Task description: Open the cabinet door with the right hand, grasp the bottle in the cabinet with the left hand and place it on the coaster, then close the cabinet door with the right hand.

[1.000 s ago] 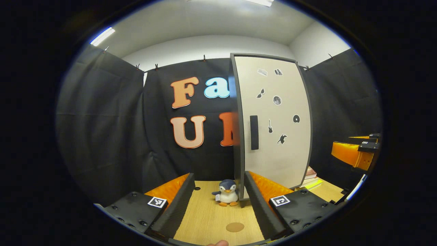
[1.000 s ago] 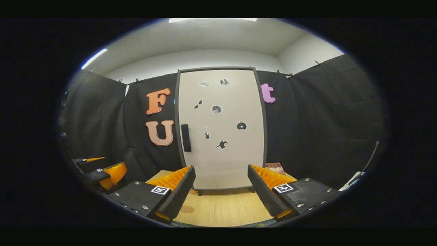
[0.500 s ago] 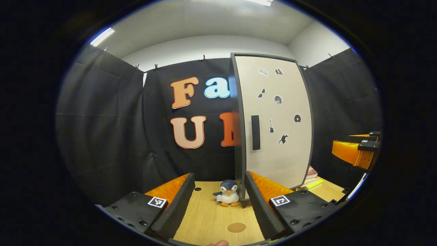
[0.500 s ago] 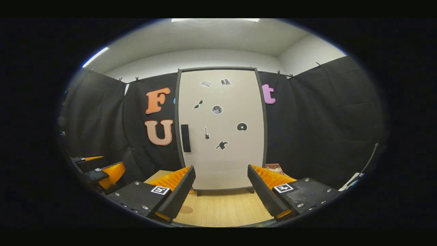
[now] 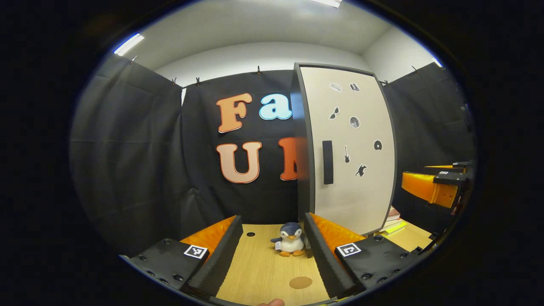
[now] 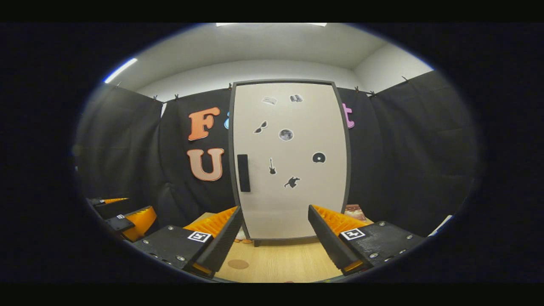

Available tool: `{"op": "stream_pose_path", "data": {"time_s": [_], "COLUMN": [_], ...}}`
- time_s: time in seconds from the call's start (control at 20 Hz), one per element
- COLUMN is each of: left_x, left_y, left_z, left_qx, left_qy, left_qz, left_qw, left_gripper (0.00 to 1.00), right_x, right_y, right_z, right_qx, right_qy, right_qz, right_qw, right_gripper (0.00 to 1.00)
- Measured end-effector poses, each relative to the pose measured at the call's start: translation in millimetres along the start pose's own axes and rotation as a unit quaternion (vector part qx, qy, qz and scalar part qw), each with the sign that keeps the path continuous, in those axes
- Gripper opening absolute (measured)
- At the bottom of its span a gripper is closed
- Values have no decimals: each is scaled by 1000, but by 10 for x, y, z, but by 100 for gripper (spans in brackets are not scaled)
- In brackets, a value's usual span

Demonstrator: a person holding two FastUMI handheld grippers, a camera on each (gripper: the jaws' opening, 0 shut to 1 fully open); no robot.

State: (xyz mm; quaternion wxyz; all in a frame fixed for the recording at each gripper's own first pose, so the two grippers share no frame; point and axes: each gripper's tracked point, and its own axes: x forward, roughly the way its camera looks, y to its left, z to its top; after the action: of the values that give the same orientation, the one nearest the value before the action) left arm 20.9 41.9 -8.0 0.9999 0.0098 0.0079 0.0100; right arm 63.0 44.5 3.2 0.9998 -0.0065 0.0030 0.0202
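A tall cabinet [image 6: 293, 170] stands upright on the wooden table, its cream door [image 5: 352, 161] closed, with a black vertical handle [image 6: 243, 173] near the door's left edge [image 5: 327, 162]. The bottle is hidden behind the door. A round brown coaster [image 5: 300, 282] lies flat on the table in front of the cabinet [image 6: 238, 264]. My left gripper [image 5: 272, 236] is open and empty, held back from the cabinet. My right gripper [image 6: 275, 221] is open and empty, facing the door from a distance. The right gripper [image 5: 433, 187] shows far right in the left gripper view; the left gripper [image 6: 127, 216] shows far left in the right gripper view.
A small plush penguin [image 5: 290, 245] stands on the table [image 5: 259, 272] just left of the cabinet's foot. A stack of books [image 5: 393, 221] lies to the cabinet's right [image 6: 355, 209]. A small dark hole [image 5: 250, 234] marks the tabletop near the back.
Both gripper views have shifted a little to the left, so the cabinet sits further right in each. The cabinet looks slightly larger in the right gripper view. The door has stayed closed.
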Motion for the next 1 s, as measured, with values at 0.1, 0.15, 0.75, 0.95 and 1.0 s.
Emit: {"op": "stream_pose_path", "data": {"time_s": [0.1,0.15,0.75,0.95,1.0], "left_x": [33,47,354,433,450], "left_y": [83,125,634,757,791], "left_z": [4,-5,-240,-331,-330], "left_qx": [2,2,-7,-6,-4], "left_qy": [-2,-2,13,23,22], "left_qz": [5,5,21,28,30], "left_qw": [1000,1000,1000,999,999], "left_gripper": [94,94,94,94,95], "right_x": [199,324,1730,2108,2176], "right_y": [151,240,746,755,748], "right_z": [69,101,238,211,211], "right_qx": [0,-1,-15,-2,-4], "right_qy": [-7,-10,-19,-10,-12], "right_qz": [10,15,23,17,13], "right_qw": [1000,1000,999,1000,1000], "right_gripper": [95,95,100,95,95]}}
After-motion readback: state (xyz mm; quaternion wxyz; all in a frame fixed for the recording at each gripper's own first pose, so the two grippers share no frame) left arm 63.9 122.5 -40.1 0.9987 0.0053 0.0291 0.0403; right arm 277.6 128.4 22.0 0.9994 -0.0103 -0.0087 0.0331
